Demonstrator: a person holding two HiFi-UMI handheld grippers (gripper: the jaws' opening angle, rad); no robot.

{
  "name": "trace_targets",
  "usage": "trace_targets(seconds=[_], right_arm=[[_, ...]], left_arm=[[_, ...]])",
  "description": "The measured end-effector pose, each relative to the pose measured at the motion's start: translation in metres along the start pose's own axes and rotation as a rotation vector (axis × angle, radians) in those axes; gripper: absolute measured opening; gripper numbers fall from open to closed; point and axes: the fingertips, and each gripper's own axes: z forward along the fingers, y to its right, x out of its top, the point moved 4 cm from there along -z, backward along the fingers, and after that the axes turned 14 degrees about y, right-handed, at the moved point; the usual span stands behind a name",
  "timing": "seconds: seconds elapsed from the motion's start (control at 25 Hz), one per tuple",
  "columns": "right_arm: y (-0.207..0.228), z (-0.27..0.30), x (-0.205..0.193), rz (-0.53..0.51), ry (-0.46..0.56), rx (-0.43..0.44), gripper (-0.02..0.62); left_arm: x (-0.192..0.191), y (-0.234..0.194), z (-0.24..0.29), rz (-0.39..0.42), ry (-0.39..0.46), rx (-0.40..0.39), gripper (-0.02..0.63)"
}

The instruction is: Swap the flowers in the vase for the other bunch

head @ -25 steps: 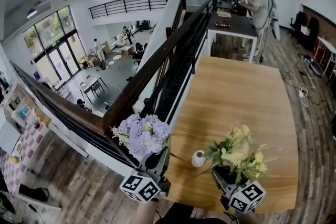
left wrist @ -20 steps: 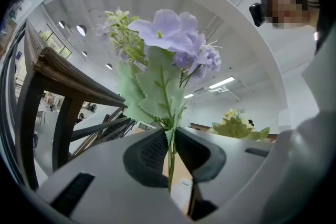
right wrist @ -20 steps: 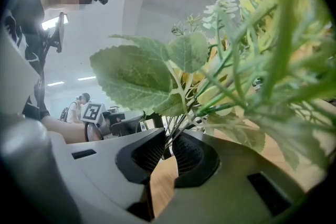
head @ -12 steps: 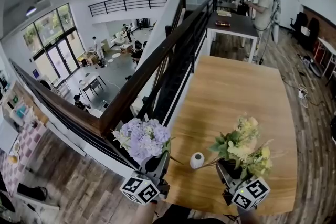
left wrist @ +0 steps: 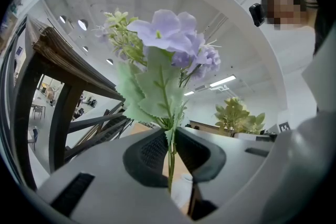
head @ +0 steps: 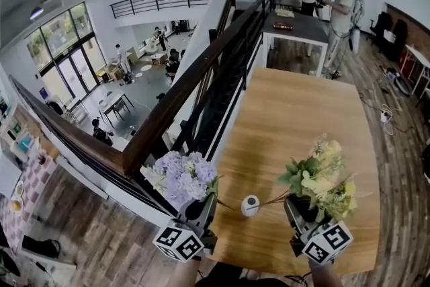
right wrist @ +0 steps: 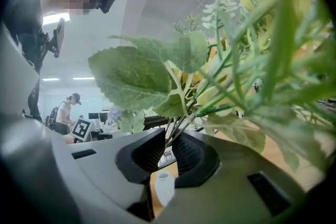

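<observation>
Left claw [left wrist: 171,150] pinches the purple bunch [head: 183,175] left of the vase [head: 250,205]; right claw [right wrist: 169,153] pinches the yellow bunch [head: 320,178] on its right, so the mouth stands free.

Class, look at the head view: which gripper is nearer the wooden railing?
Left. The left gripper, holding purple flowers, sits at the table's left edge, right beside the railing. The right gripper, holding yellow flowers, is over the table, farther to the railing's right.

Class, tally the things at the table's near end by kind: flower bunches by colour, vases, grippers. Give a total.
Purple flower bunch: 1
Yellow flower bunch: 1
White vase: 1
Grippers: 2, left gripper, right gripper
Total: 5
</observation>
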Motion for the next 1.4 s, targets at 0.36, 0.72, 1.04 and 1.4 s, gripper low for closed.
trace_targets(seconds=[0.36,0.72,1.04,1.4], right_arm=[[0.008,0.007,-0.006,-0.058,-0.014,-0.006,0.058],[0.016,0.013,-0.014,-0.081,-0.032,-0.016,0.058],[0.006,0.018,-0.032,-0.103,-0.072,-0.008,0.058],[0.005,0.022,-0.050,-0.093,-0.098,-0.003,0.058]], left_arm=[[-0.008,-0.008,-0.001,-0.003,-0.019,-0.009,0.048],[-0.010,-0.012,0.002,-0.009,-0.029,0.000,0.048],[-0.009,-0.019,0.000,-0.017,-0.029,-0.002,0.048],[-0.015,-0.019,0.001,-0.033,-0.039,0.001,0.048]])
